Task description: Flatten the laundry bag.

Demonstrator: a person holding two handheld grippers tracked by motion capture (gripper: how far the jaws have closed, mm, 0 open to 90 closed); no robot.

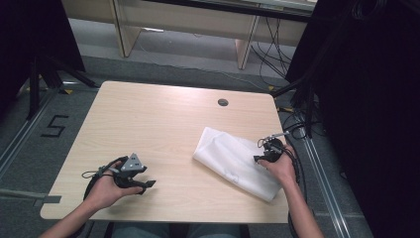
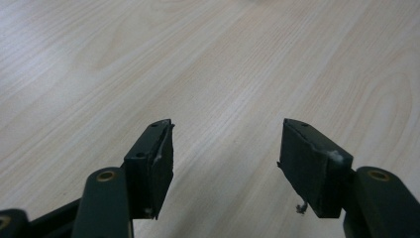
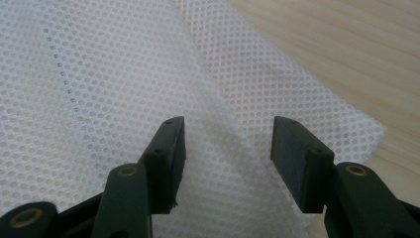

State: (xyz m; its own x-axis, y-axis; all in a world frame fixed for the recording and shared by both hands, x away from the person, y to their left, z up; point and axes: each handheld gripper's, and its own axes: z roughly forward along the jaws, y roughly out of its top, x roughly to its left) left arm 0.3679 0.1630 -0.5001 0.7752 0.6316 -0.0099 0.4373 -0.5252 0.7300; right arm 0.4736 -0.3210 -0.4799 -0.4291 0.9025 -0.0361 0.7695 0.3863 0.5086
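A folded white mesh cloth (image 1: 234, 161) lies flat on the right half of the light wooden table (image 1: 163, 124). My right gripper (image 1: 258, 158) hovers over the cloth's right edge, jaws open, nothing pinched between them. In the right gripper view the mesh cloth (image 3: 124, 79) spreads under the open right gripper (image 3: 228, 148), with a fold line running between the jaws. My left gripper (image 1: 148, 184) rests low at the table's front left, far from the cloth. In the left gripper view the left gripper (image 2: 225, 158) stands open over bare wood.
A small round cable hole (image 1: 223, 102) sits near the table's far edge. Black curtains and cables (image 1: 302, 124) hang close to the table's right side. A wooden bench (image 1: 198, 25) stands beyond the table on the grey floor.
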